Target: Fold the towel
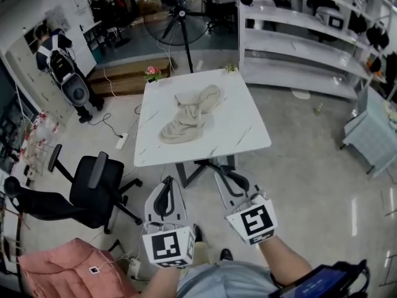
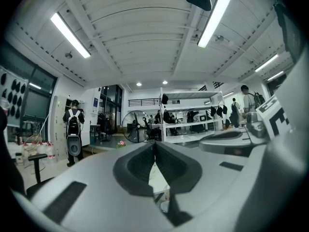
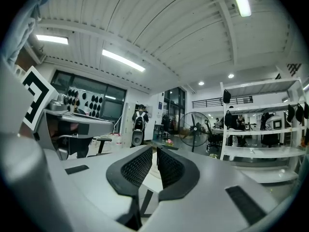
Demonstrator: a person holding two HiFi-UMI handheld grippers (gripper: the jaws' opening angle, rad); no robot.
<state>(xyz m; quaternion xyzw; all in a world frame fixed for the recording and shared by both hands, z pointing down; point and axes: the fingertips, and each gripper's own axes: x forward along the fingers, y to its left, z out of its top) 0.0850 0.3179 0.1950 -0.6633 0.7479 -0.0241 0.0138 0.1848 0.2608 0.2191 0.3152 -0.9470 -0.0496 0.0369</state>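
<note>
A crumpled beige towel lies in a heap on the middle of the white marble-look table. Both grippers hang level in front of the table's near edge, well short of the towel. My left gripper is shut, its dark pads meeting at the tips with nothing between them. My right gripper sits to its right; in the right gripper view a narrow slit shows between its ribbed pads, and nothing is in it. Neither gripper view shows the towel.
A black office chair stands left of the table, with a pink padded seat nearer me. Behind the table are a standing fan and white shelving. A person with a backpack stands at far left. A power strip lies on the floor.
</note>
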